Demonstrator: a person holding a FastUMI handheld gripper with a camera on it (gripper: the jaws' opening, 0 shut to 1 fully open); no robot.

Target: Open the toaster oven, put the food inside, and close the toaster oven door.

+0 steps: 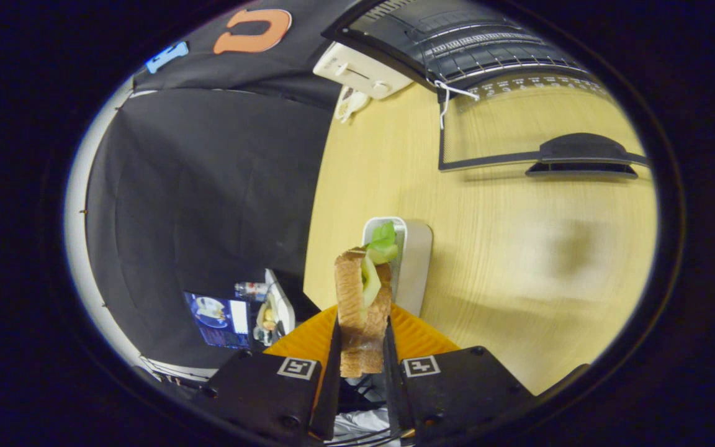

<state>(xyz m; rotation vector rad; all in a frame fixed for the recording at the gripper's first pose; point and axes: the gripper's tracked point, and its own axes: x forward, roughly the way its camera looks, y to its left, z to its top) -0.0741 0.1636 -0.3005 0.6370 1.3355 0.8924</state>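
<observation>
Gripper view: hand-held gripper (362,357) sits at the bottom centre of the frame, both fingers pinching a sandwich (362,310) between them. Sandwich stands on edge, two slices of brown bread with green lettuce (383,243) sticking out the top. Fingers press on the lower part of the bread from both sides; upper half pokes out ahead of the fingertips.

Just behind the sandwich, centre frame: a white tray (413,261) on the wooden surface (519,248). I can't tell whether the sandwich touches the tray. An orange ribbed part (416,335) shows just behind the fingers, either side of the sandwich.

Upper right of the frame: toaster oven (457,37) with its door (519,130) dropped open and lying flat over the surface. Dark handle (584,155) at the door's near edge. Wire rack (488,53) visible inside the cavity. A white cord (447,99) hangs at the door's left corner. The sandwich is well apart from the oven, not inside.

Top centre, left of the oven: a white toaster (360,69) at the far edge of the surface, with a pale object just in front of it, too small to tell what.

Lower left: a lit screen (218,320) against the black cloth wall (208,186), with some small clutter beside it.
</observation>
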